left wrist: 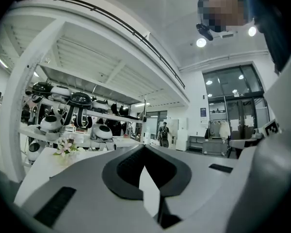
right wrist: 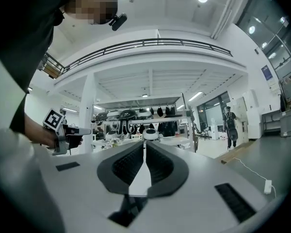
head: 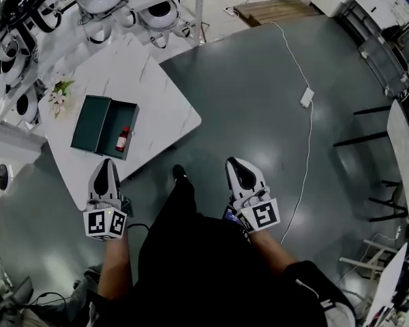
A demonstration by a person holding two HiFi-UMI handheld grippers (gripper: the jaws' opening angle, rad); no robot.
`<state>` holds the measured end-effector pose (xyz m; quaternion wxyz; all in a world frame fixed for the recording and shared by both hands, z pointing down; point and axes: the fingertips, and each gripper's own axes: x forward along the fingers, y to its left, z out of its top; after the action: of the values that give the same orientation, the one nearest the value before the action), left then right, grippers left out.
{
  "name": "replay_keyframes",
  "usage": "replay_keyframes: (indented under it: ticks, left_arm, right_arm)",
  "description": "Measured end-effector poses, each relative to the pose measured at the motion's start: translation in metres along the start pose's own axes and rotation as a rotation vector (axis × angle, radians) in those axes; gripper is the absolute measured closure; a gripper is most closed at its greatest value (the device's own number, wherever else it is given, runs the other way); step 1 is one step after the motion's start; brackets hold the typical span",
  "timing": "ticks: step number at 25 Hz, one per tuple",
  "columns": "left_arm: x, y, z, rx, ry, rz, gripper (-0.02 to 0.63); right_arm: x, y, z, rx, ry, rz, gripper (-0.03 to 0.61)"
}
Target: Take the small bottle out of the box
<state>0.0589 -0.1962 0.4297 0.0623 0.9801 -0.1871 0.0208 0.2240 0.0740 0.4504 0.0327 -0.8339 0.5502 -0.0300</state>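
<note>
A wide hall with a glossy grey floor. In the head view, racks of white and black headgear fill the 10 to 11 o'clock corner. In front of them a white marble tabletop stands turned cornerwise.

A sprig of flowers sits by the tabletop's left edge. Just right of it is the dark green box, open, with its lid laid flat to the left. The small bottle, red with a pale cap, lies in the box's right-hand half towards the near end.

The left gripper is over the tabletop's near edge. The bottle is close, at about 1 o'clock from its tip, and the box's near wall lies between them. In its own view the left gripper looks level across the room, with its jaws pressed together and holding nothing.

The right gripper is off the tabletop, over bare floor. The bottle is well apart from it at about 9 o'clock, beyond the person's dark leg and shoe. In its own view the right gripper also has its jaws closed on nothing.

The tabletop's right corner juts towards 3 o'clock. Past it the floor is open up to a white cable and, further right, dark-legged tables.
</note>
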Motion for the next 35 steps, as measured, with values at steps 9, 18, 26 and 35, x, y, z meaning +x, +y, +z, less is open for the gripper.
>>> replay_keyframes:
  ticks: [9, 18, 26, 35]
  left_arm:
    - [0.081, 0.071, -0.006, -0.018, 0.057, 0.038, 0.598]
    - [0.130, 0.128, -0.052, -0.060, 0.321, -0.072, 0.598]
    - [0.136, 0.132, -0.137, -0.165, 0.648, -0.199, 0.449]
    - [0.125, 0.121, -0.219, -0.019, 1.107, -0.280, 0.437]
  right_arm:
    - [0.131, -0.009, -0.009, 0.021, 0.047, 0.133, 0.538]
    - [0.245, -0.001, -0.028, 0.005, 0.118, 0.249, 0.538]
    - [0.281, 0.001, -0.060, 0.056, 0.189, 0.287, 0.538]
    - [0.319, -0.023, -0.075, 0.105, 0.217, 0.316, 0.538]
